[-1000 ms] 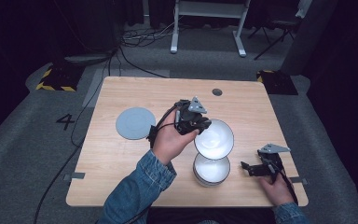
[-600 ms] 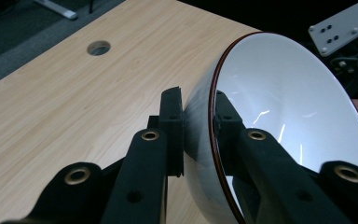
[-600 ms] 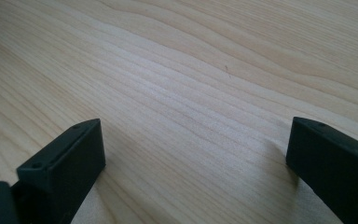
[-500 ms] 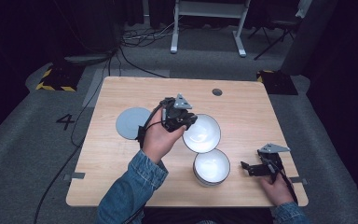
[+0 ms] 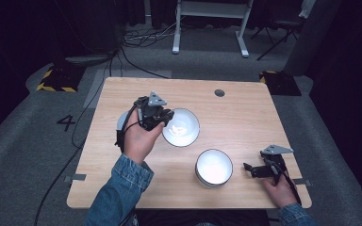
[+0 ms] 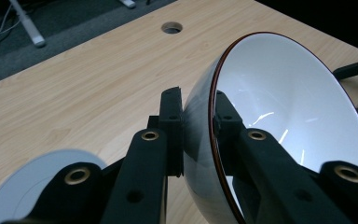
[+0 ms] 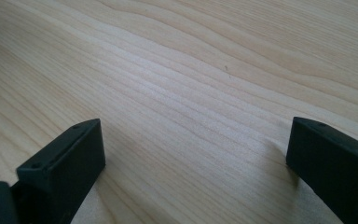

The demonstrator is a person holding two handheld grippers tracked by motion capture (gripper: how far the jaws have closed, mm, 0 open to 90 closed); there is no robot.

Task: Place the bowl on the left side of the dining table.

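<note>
My left gripper (image 5: 164, 118) is shut on the rim of a white bowl (image 5: 181, 127) and holds it above the middle of the wooden table (image 5: 235, 117). In the left gripper view the bowl (image 6: 279, 107) is tilted, its dark-edged rim pinched between the two black jaws of the left gripper (image 6: 196, 122). A second white bowl (image 5: 213, 168), which looks like a short stack, stands near the front edge. My right gripper (image 5: 249, 169) rests at the front right, open, its jaws wide apart over bare wood in the right gripper view (image 7: 193, 144).
A grey round plate (image 5: 121, 121) lies on the table's left part, partly hidden behind the left hand, and it shows at the lower left in the left gripper view (image 6: 23, 186). A cable hole (image 5: 219, 92) is near the far edge. Floor cables and a stand lie beyond.
The left gripper has carried the bowl up and leftward, away from the stack near the front edge toward the grey plate. The right gripper has stayed where it was.
</note>
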